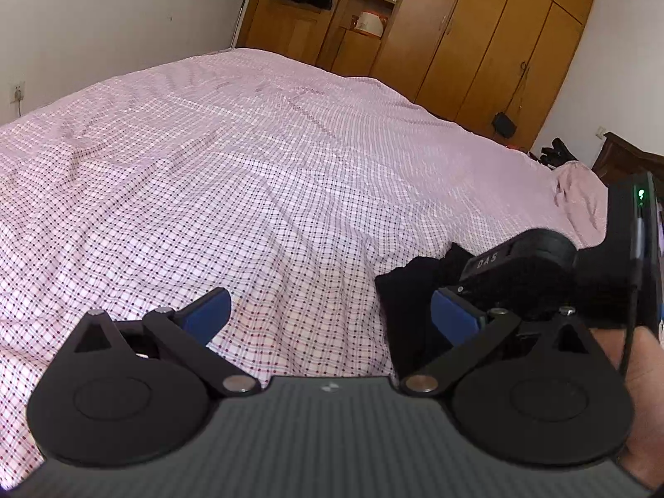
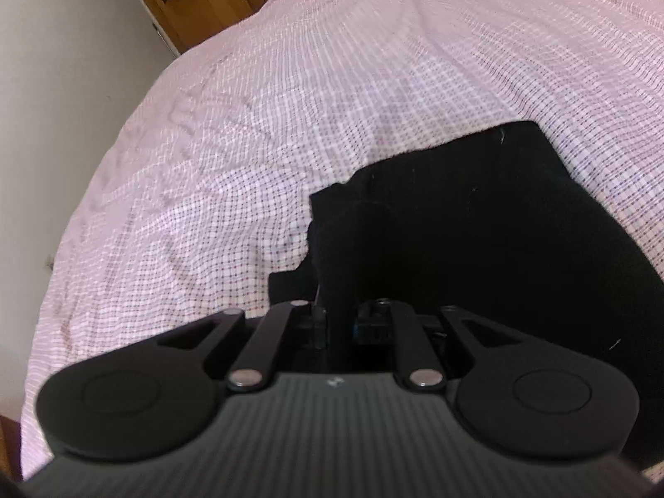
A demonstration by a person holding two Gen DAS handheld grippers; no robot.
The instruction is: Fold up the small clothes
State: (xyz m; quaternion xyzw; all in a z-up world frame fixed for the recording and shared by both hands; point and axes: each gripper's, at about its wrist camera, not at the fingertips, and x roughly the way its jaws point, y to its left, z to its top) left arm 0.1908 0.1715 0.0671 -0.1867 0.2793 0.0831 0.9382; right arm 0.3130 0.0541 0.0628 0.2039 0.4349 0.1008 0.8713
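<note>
A small black garment (image 2: pixel 477 224) lies on the pink checked bedspread (image 2: pixel 290 83). My right gripper (image 2: pixel 336 323) is shut on a fold of the black garment, lifting its near edge; the fingertips are hidden in the cloth. In the left wrist view my left gripper (image 1: pixel 328 315) is open and empty, its blue pads (image 1: pixel 207 315) spread wide just above the bedspread (image 1: pixel 249 166). The black garment (image 1: pixel 406 303) shows at the right, next to the right blue pad, with the other gripper's body (image 1: pixel 535 265) over it.
A wooden wardrobe (image 1: pixel 477 33) stands beyond the bed's far edge. A white wall (image 1: pixel 103 12) runs along the left, with a socket (image 1: pixel 17 93). A dark wooden headboard (image 1: pixel 622 162) and dark items are at the far right.
</note>
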